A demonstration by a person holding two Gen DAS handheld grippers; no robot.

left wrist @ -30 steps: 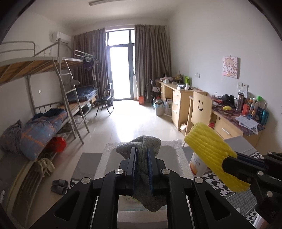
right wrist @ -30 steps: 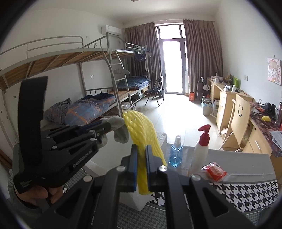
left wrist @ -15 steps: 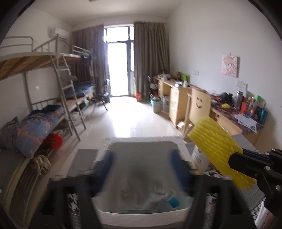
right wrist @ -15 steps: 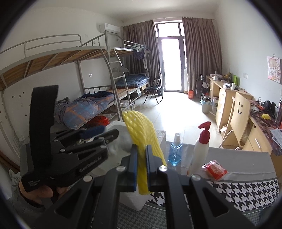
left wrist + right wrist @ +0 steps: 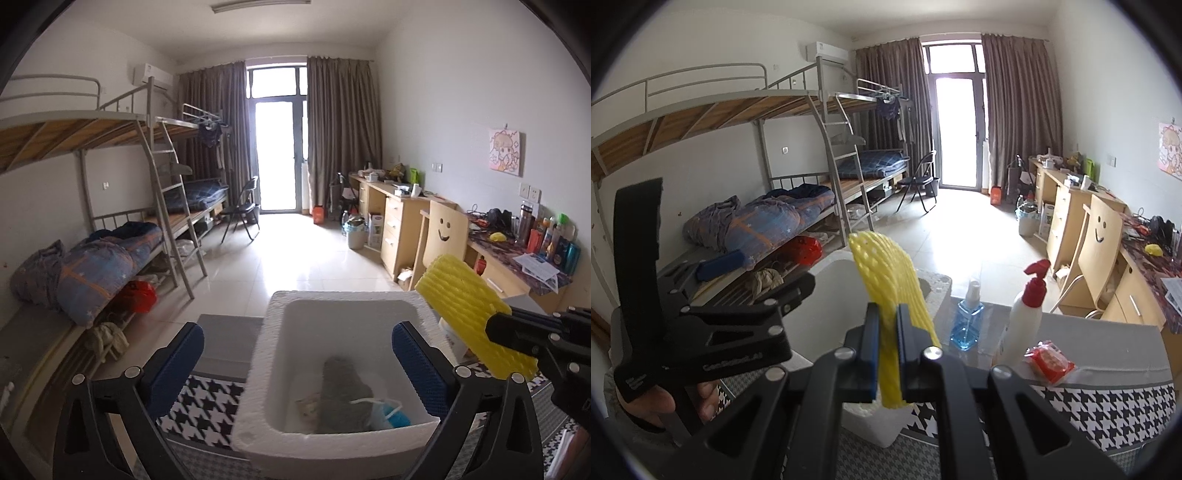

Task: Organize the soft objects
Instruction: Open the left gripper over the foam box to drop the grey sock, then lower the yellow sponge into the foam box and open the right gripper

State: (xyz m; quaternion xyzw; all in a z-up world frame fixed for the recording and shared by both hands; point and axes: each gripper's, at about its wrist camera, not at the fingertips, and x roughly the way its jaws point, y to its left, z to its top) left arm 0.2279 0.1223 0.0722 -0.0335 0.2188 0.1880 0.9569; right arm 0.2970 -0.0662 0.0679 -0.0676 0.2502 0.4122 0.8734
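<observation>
Yellow foam net pinched in right gripper — left gripper opening, nothing between, over white foam box.

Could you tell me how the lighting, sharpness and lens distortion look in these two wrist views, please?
Left wrist view: sharp, balcony door blown out, glare on the floor tiles, walls bowed by the fisheye. Right wrist view: also sharp, the same door overexposed, corners vignetted black, bunk bed rails visibly curved.
</observation>
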